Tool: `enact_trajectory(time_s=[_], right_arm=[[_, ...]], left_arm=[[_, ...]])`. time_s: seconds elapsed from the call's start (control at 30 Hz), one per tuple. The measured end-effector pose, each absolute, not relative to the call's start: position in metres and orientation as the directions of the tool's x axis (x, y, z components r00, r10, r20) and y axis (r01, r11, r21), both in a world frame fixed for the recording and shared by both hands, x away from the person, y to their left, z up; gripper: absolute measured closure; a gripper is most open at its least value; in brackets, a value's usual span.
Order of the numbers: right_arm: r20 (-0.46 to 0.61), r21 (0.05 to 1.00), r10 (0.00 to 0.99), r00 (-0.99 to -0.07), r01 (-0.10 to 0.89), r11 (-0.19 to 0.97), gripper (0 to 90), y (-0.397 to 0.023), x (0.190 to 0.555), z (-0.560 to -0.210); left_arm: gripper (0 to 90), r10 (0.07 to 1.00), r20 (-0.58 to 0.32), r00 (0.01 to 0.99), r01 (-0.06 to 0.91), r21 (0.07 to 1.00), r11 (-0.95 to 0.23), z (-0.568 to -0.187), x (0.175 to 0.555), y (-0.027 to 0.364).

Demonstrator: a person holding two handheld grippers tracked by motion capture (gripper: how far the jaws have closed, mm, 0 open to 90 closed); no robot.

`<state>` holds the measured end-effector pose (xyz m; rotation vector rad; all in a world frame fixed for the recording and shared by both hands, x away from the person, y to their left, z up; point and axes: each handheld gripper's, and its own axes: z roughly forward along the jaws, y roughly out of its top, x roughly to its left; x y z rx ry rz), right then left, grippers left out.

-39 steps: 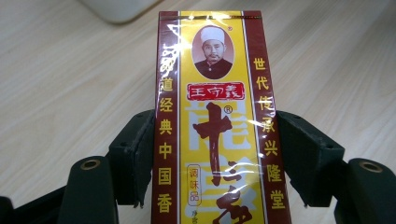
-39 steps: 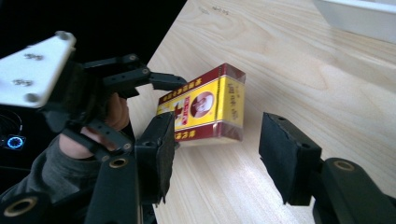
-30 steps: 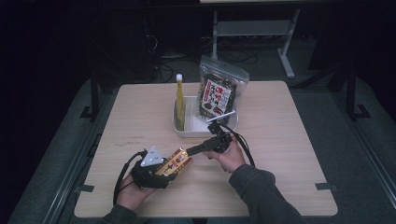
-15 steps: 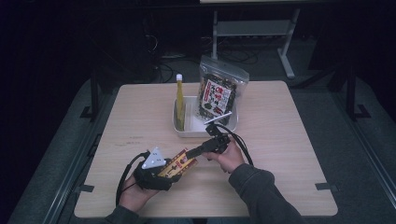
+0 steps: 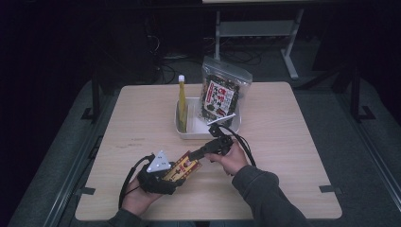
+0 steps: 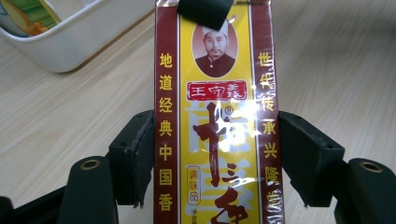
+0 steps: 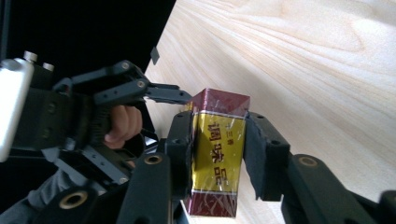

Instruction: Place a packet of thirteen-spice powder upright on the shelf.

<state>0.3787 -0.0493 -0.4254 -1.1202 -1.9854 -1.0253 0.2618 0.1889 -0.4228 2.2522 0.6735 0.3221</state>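
Both grippers are on the same item here: a red-and-yellow box (image 5: pixel 181 168) printed with Chinese characters and a small portrait, wrapped in shiny film, sitting low over the near part of the wooden table (image 5: pixel 293 142). The left gripper (image 5: pixel 158 176), down at the front left in the high view with its grey three-cornered plate on top, has its jaws clamped on the box's two long sides; in the left gripper view the box (image 6: pixel 214 116) runs straight up between the black pads (image 6: pixel 140 154), both pressed against its red edges. The right gripper (image 5: pixel 196 155) reaches in from the middle of the table, and in the right gripper view its jaws squeeze the narrow faces of the box (image 7: pixel 217 149), with the left gripper (image 7: pixel 159 95) and the hand behind it visible at the far end. Whether the box's underside touches the tabletop is hard to judge from above. Behind the action stands a white tray (image 5: pixel 189 131) near the table's centre, holding an upright yellow bottle (image 5: pixel 181 101) with a white cap at its left side and a clear bag of dark snacks (image 5: pixel 222 92) leaning at its right. A corner of that tray (image 6: pixel 70 42) shows at the top left of the left gripper view.
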Motion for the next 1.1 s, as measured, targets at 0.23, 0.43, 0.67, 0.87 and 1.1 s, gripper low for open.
enact_trajectory(time_s=[0.23, 0.43, 0.67, 0.87, 1.1], right_arm=[[0.794, 0.301, 0.439, -0.42, 0.9, 0.316, 68.1, -0.043, 0.377, -0.417], [0.776, 0.307, 0.463, -0.428, 0.898, 0.316, 68.3, -0.039, 0.377, -0.408], [0.724, 0.328, 0.527, -0.444, 0.895, 0.303, 68.4, -0.043, 0.379, -0.392], [0.693, 0.346, 0.564, -0.449, 0.893, 0.286, 68.3, -0.051, 0.382, -0.381], [0.663, 0.364, 0.595, -0.455, 0.89, 0.274, 68.4, -0.058, 0.386, -0.368]], left_arm=[[31.8, 0.573, 0.029, 0.819, 0.378, 0.725, -0.576, -0.426, 0.264, 0.189], [30.8, 0.584, 0.012, 0.812, 0.387, 0.738, -0.553, -0.424, 0.264, 0.194], [29.1, 0.602, 0.005, 0.798, 0.392, 0.754, -0.527, -0.42, 0.265, 0.2], [28.1, 0.614, 0.003, 0.789, 0.399, 0.759, -0.516, -0.419, 0.265, 0.204], [27.8, 0.633, -0.009, 0.774, 0.416, 0.762, -0.497, -0.419, 0.267, 0.21]])
